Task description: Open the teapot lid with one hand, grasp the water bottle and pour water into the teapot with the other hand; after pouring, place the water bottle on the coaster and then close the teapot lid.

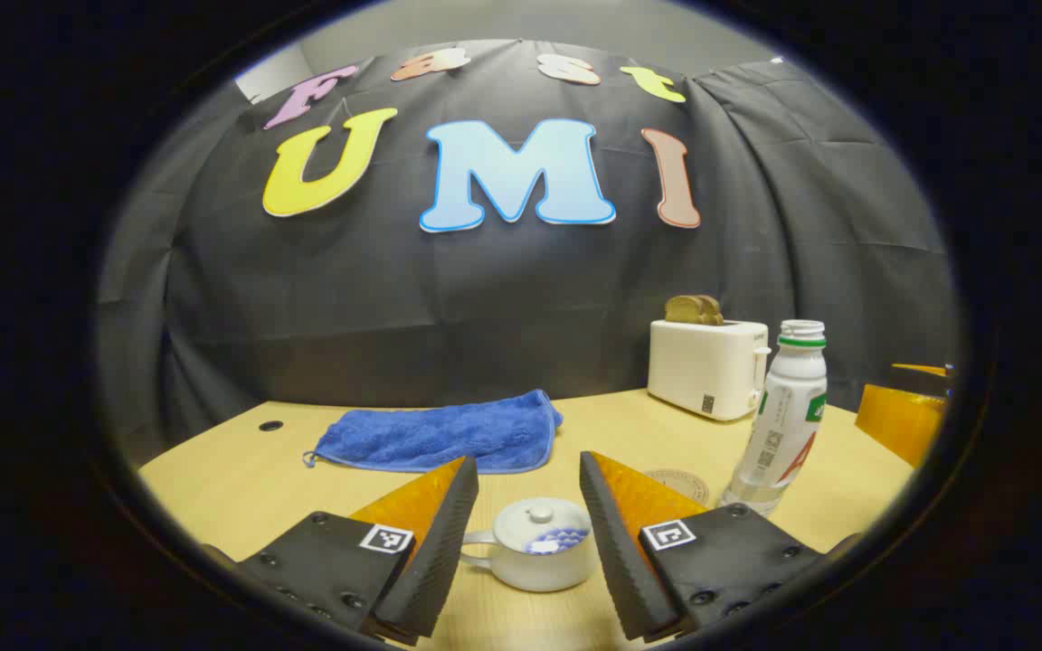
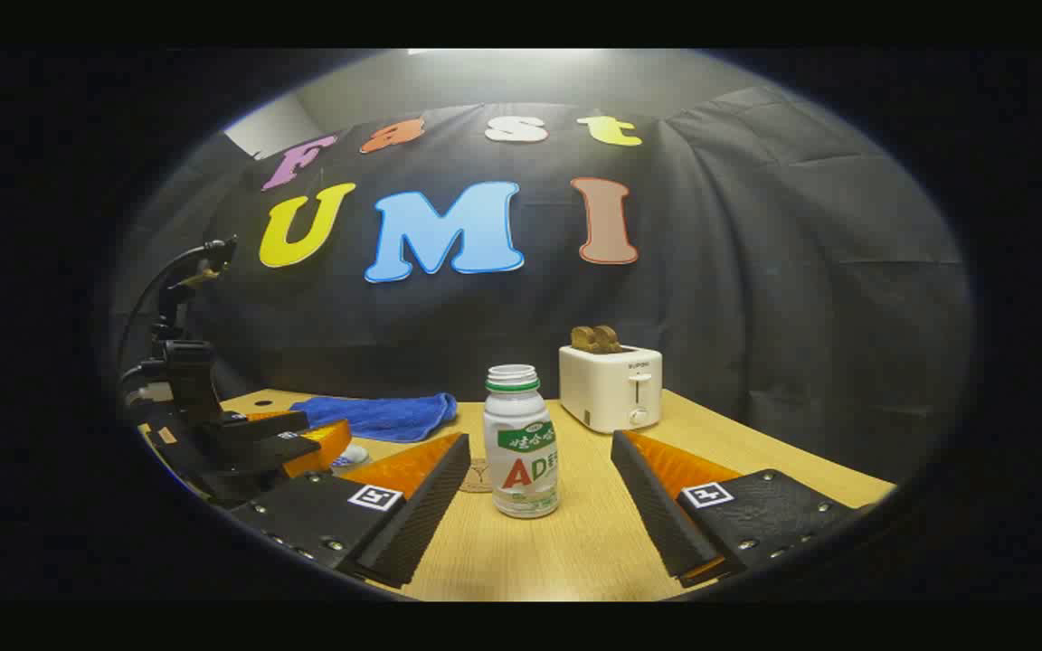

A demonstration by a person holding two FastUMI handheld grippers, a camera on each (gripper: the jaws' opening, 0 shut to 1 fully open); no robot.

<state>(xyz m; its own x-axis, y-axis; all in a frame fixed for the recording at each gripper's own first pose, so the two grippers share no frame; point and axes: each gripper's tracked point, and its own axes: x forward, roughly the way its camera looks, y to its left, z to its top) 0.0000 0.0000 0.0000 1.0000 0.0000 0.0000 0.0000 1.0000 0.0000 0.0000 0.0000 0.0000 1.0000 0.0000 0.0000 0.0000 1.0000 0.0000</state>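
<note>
Left gripper (image 1: 528,488) hanging released, teapot (image 1: 535,544) sitting lidded between its fingers, untouched. Right gripper (image 2: 541,466) hanging released, water bottle (image 2: 521,443) standing upright on counter (image 2: 575,542) between its fingers, untouched.

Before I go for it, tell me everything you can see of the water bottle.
The water bottle is a small white plastic one with a green band under its neck and a green, red and white label. No cap shows on its mouth, so it looks open. It stands upright on the wooden table, just right of the round coaster, in front of the toaster. Nothing grips it: it stands ahead of the right gripper, whose jaws are open and clear of it.
</note>
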